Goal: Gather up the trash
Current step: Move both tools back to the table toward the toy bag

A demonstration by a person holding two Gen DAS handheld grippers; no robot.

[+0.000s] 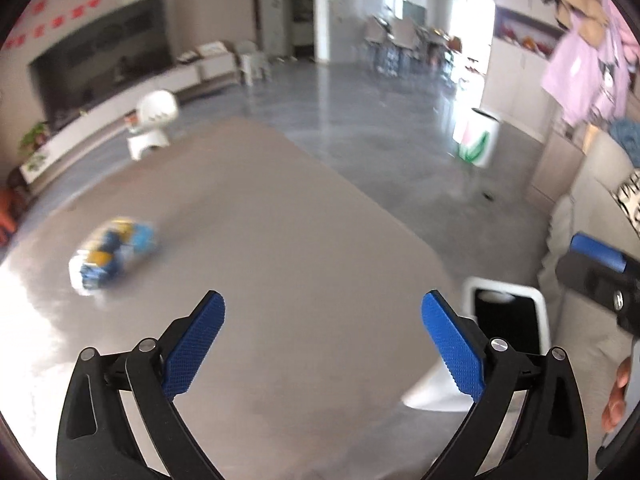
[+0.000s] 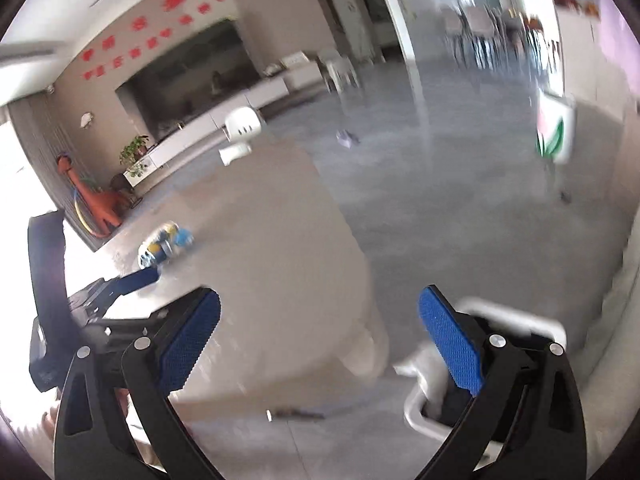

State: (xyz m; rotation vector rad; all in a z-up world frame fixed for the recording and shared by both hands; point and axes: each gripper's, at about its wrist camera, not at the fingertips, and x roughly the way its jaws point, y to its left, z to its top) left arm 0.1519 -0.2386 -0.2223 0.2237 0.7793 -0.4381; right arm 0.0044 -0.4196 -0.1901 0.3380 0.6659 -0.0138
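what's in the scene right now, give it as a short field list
table: grey, rounded corners
wrapper: blue and yellow, blurred, lying on the table, far left
bin: white rim, dark inside, on the floor by the table's right corner
left gripper: open, empty, over the table
right gripper: open, empty, near the table edge and bin
floor litter: small pale scrap beyond the table

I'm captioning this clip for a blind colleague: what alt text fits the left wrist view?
Open left tongs hover empty over a grey table; a blurred blue-and-yellow wrapper lies ahead to the left. A white bin stands by the table's right edge, with the right tongs beyond it.
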